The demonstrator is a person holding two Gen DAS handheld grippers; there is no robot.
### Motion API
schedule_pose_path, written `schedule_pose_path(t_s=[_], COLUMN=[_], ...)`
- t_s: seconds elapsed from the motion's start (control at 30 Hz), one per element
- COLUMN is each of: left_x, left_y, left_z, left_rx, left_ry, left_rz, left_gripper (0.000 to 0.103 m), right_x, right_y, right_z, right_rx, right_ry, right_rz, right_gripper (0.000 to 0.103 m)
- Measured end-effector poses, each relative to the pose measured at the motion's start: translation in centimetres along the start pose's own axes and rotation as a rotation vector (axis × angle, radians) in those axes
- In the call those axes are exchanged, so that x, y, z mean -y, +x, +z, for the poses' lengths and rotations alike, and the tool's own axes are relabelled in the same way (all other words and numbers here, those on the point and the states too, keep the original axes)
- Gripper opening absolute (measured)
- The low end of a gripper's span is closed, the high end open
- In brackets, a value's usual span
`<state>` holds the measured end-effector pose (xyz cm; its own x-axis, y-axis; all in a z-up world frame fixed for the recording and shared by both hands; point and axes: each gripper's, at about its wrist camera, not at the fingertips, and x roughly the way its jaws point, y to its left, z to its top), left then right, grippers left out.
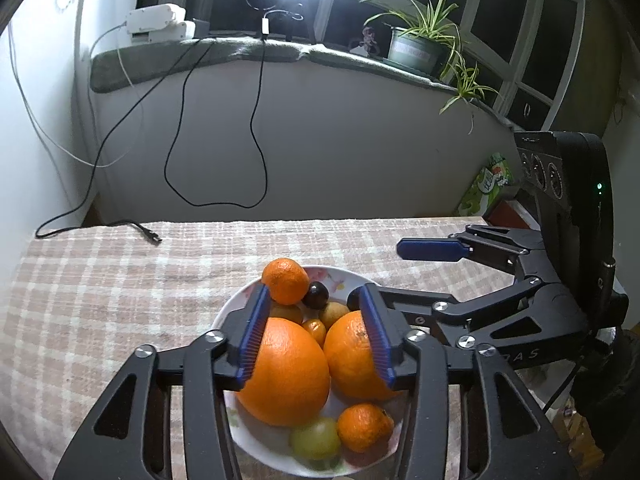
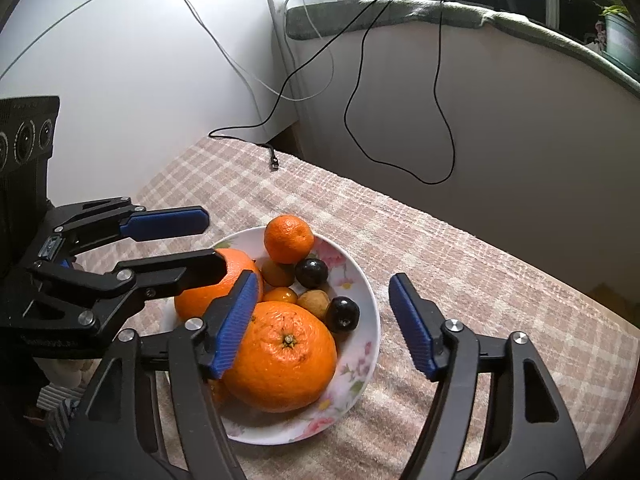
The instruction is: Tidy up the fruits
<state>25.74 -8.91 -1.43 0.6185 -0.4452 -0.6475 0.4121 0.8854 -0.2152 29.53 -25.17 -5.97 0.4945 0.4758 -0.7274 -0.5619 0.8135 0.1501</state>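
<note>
A white floral bowl [image 1: 340, 276] [image 2: 354, 368] on the checked cloth holds two big oranges [image 1: 284, 372] [image 2: 280, 360], a mandarin [image 1: 285, 280] [image 2: 288, 238], dark round fruits [image 1: 316, 294] [image 2: 342, 314], a green one [image 1: 316, 438] and small brown ones. My left gripper [image 1: 314, 338] [image 2: 214, 244] hovers open over the bowl, its blue pads [image 1: 252, 340] flanking the tops of both oranges without clamping either. My right gripper [image 2: 324, 326] [image 1: 378, 274] stands wide open at the bowl's other side. Its left pad [image 2: 236, 324] is beside the near orange, and nothing is gripped.
A black cable's plug [image 1: 154, 236] [image 2: 274, 164] lies on the cloth at the far side. A green packet [image 1: 486, 186] stands past the table's right end. The wall and a padded sill with a potted plant [image 1: 416, 48] run behind the table.
</note>
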Motion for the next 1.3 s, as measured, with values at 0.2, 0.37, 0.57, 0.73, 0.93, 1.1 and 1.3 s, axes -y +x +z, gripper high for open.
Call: schedule_pose_path(t_s=[0.2,0.37,0.57,0.73,0.93,1.1,1.3], left_x=[0.4,1.0,1.0,1.0,1.3,1.5,2.0], left_y=[-1.4,-2.8,-4.5,-5.9,-7.9,-9.5,-10.9], left_z=[-0.4,-0.8,-1.6,-2.4,-3.8,-5.0,-6.1], left_rx=[0.022,0.040,0.060,0.076,0.107,0.131,0.152], left_ry=[0.012,0.027,0.022,0.018,0.011,-0.011,-0.016], left_rz=[0.016,0.029,0.063,0.110,0.157,0.171,0.180], left_gripper=[0.053,0.061,0.067,0.070,0.076,0.076,0.077], right_x=[-0.7,-1.5,-2.5,-3.6,-4.8,-6.2,-7.4], right_y=[-1.7,-3.6,-6.1,-7.9,-10.2,-11.5,-12.3], right_z=[-0.5,-1.3,-2.2,-3.2,-4.8,-6.6,-8.3], right_rx=[0.034,0.069,0.111,0.157,0.237,0.270,0.279], right_ry=[0.004,0.014,0.024,0.041,0.080,0.087,0.101], right_rz=[-0.033,-0.068,-0.137,-0.191,-0.266,-0.350,-0.354], right_gripper=[0.082,0.089,0.090,0.095,0.100,0.101,0.103])
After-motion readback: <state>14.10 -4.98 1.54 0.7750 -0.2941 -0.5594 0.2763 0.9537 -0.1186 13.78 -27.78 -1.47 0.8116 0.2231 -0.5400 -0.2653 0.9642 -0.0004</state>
